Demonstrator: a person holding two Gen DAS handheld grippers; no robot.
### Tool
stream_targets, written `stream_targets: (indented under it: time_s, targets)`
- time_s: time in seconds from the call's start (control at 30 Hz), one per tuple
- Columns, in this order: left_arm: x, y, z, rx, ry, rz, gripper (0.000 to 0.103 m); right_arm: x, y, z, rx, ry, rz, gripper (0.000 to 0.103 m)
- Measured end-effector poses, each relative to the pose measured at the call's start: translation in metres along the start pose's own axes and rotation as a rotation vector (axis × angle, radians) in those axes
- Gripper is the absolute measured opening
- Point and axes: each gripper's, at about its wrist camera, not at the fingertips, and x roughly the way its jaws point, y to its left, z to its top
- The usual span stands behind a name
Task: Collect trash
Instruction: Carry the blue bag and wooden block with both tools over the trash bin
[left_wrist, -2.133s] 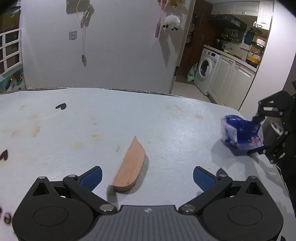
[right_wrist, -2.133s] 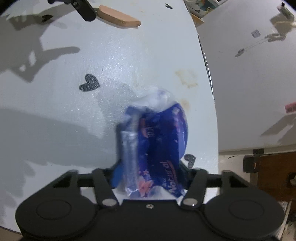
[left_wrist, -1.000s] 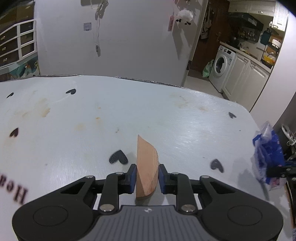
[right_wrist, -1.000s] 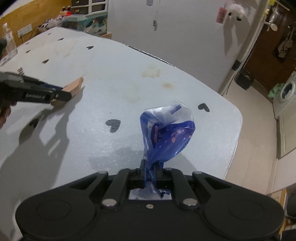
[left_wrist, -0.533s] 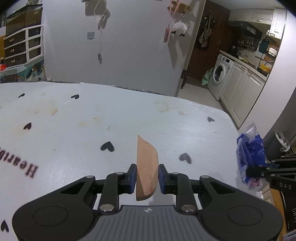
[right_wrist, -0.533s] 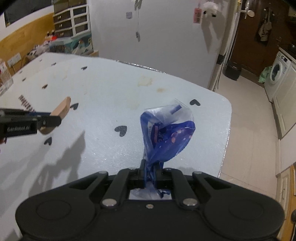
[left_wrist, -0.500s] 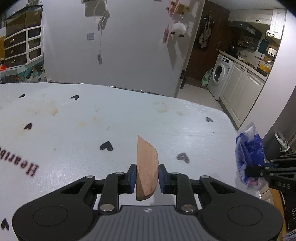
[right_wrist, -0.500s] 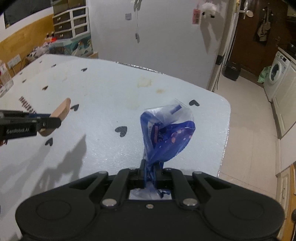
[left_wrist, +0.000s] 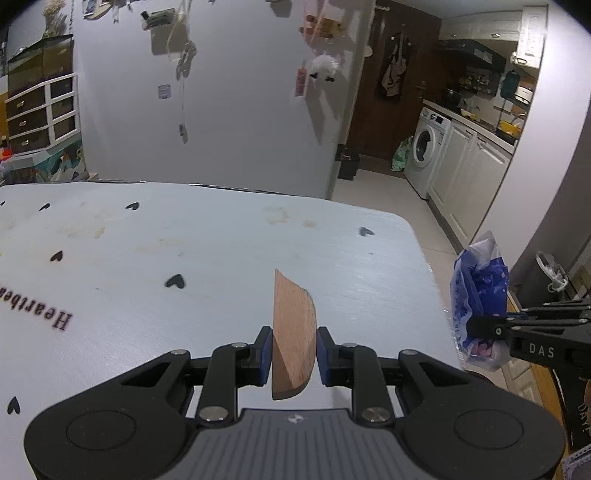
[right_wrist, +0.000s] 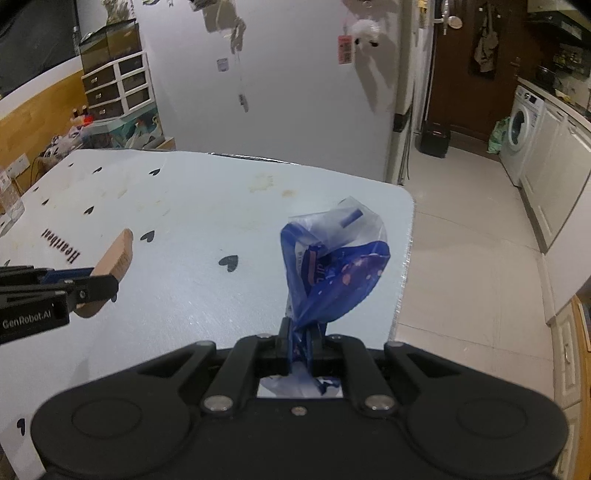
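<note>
My left gripper (left_wrist: 291, 352) is shut on a curved wooden piece (left_wrist: 293, 336) and holds it on edge above the pale blue table (left_wrist: 221, 251). It also shows at the left of the right wrist view (right_wrist: 112, 266). My right gripper (right_wrist: 300, 347) is shut on a crumpled blue and clear plastic bag (right_wrist: 332, 269), lifted above the table's right edge. In the left wrist view the bag (left_wrist: 480, 295) hangs at the far right, past the table's corner.
The table has black heart marks and printed letters (right_wrist: 61, 245). Its right edge (right_wrist: 404, 266) drops to a tiled floor (right_wrist: 461, 258). A washing machine (left_wrist: 426, 155) and white cabinets (left_wrist: 472, 184) stand at the right. A white wall (left_wrist: 221, 110) lies behind the table.
Both grippers have risen and pulled back with their loads. More of the table and floor shows now. Both grips are unchanged.
</note>
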Motion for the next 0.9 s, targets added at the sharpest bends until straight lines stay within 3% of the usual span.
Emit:
stream_targets:
  time_s: [0.4,0.9]
  targets:
    - [-0.005,-0.080,-0.009,0.047,0.002,-0.053,0.026,-0.038,-0.050,-0.029,0.054,-0.034,-0.022,0.007]
    - [0.028,-0.191,-0.026,0.078,0.071,-0.119,0.026,-0.061,-0.167,-0.076,0.140,0.011,-0.074,0.007]
